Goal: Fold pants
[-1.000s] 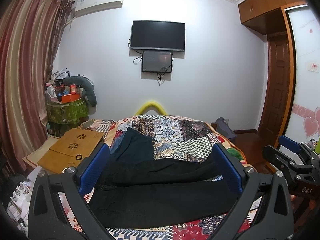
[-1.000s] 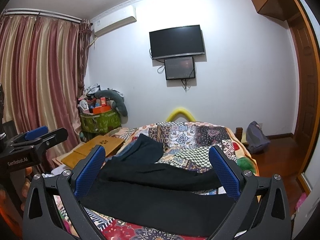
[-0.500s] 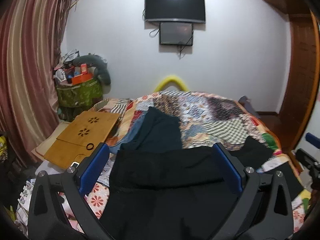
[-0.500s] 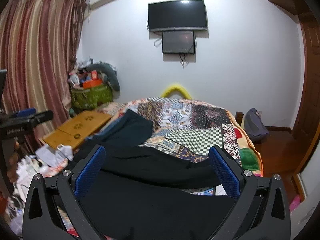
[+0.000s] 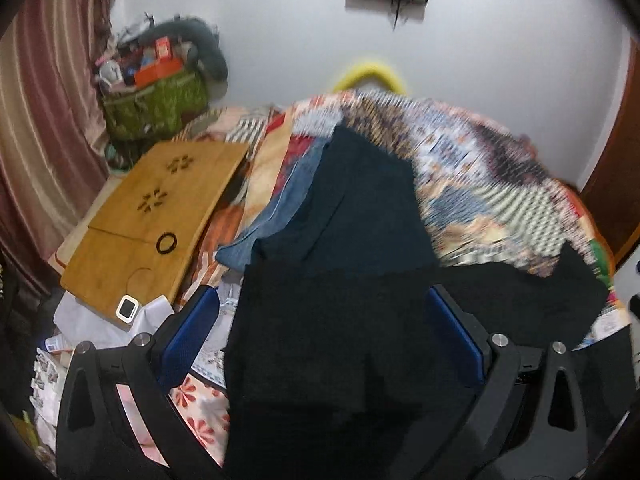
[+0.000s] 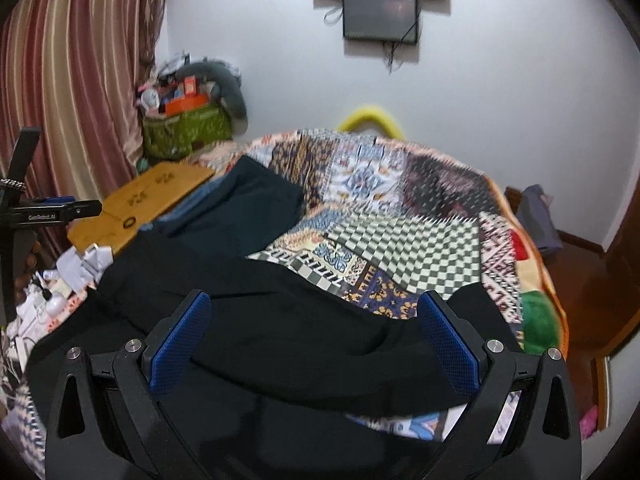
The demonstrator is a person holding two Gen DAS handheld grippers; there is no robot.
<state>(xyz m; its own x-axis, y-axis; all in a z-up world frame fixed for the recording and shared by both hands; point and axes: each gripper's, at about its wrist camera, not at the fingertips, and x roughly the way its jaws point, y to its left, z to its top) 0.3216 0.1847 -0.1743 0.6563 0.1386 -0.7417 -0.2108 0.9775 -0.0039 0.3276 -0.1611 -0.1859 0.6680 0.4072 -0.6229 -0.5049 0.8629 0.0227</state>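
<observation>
Black pants [image 5: 340,340] lie spread across the near end of the bed, one leg running off to the right [image 5: 560,296]. In the right wrist view the pants [image 6: 280,332] fill the foreground, with the upper leg bent across them. My left gripper [image 5: 324,312] is open and empty, hovering above the pants' left, waist part. My right gripper [image 6: 316,312] is open and empty above the legs. The left gripper also shows at the left edge of the right wrist view [image 6: 52,212].
A dark teal garment [image 5: 360,208] on blue jeans [image 5: 280,216] lies farther up the patchwork quilt [image 6: 400,220]. A wooden lap desk [image 5: 160,204] and paper clutter [image 5: 88,320] sit left of the bed. A green bin [image 6: 184,132] stands by the curtain, a bag [image 6: 536,216] at right.
Both grippers have tilted down and moved in toward the bed, so the pants now fill the foreground. Both stay open.
</observation>
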